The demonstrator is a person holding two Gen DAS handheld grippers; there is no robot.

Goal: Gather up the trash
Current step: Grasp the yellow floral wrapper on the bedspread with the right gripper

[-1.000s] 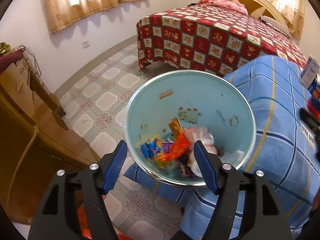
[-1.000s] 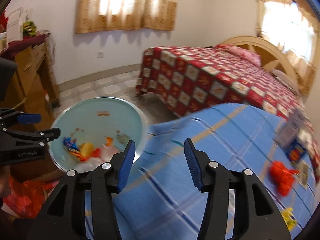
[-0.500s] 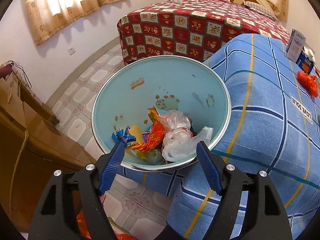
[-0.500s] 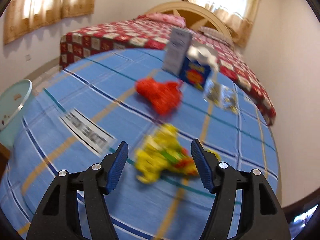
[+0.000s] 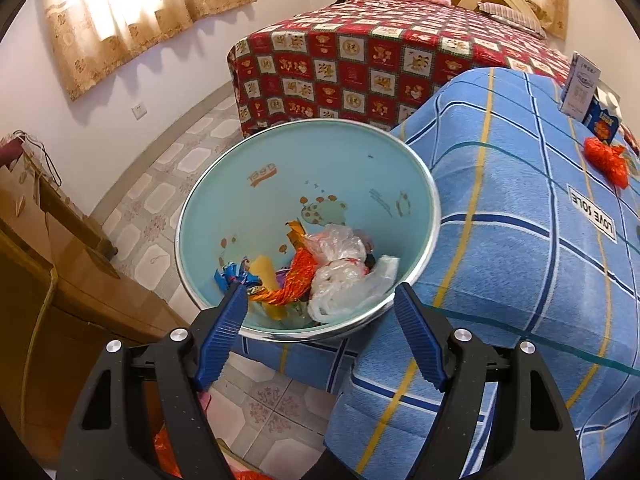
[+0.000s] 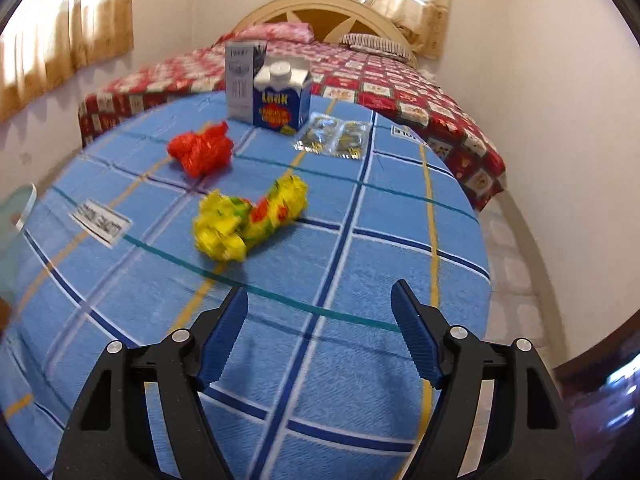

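Bed (image 6: 400,80) with red patterned cover is seen behind the table, against the far wall. Table (image 6: 360,264) is covered in a blue checked cloth (a "LOVE" label is stitched on it).

Bin (image 5: 248,184), pale blue with a metal rim, is placed at the table's edge, on the floor side; in the right wrist view only a sliver of it (image 6: 16,208) is seen at the table's left edge. Mixed trash is held inside: clear plastic bags (image 5: 340,272), orange wrapper (image 5: 296,280), blue wrapper (image 5: 232,274).

Left gripper (image 5: 320,300) is held over the bin's near rim, jaws spread wide, nothing between them. Right gripper (image 6: 320,304) is held over the table's near part, jaws also wide apart and empty, pointed toward the trash on the table.

Two cartons are stood upright at the table's far side: a grey one (image 6: 240,80) and a blue one (image 6: 282,96) just beside it, touching or nearly so. Yellow wrapper (image 6: 248,220), crumpled, with red and green patches, is lying near the table's middle, well ahead of the right gripper. Red wrapper (image 6: 202,150) is lying between the yellow wrapper and the cartons, apart from both. Clear packet (image 6: 334,138) is laid flat on the table just right of the blue carton.
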